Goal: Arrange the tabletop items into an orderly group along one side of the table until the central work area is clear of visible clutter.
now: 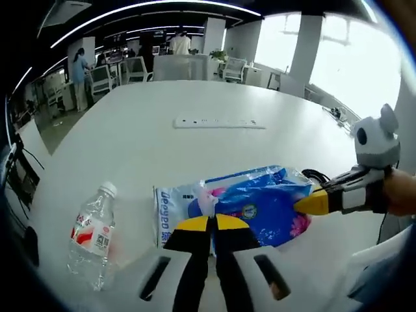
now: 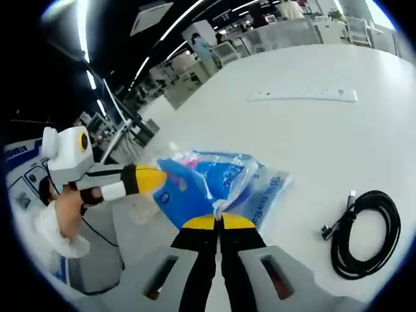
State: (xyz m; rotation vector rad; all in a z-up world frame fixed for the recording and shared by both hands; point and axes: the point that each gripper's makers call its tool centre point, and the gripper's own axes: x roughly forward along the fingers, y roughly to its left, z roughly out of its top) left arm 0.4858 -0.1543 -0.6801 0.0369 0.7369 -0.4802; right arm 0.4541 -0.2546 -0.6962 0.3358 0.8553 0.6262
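A blue and white plastic bag lies crumpled near the front of the white table. My left gripper is shut on the bag's near edge. My right gripper comes in from the right and is shut on the bag's right end. In the right gripper view the bag hangs between my right gripper, shut on a fold of it, and my left gripper, shut on its far side. A clear water bottle with a red label lies to the left of the bag.
A coiled black cable lies to the right of the bag, and shows behind it in the left gripper view. A white power strip sits mid-table. Chairs and people stand beyond the far edge.
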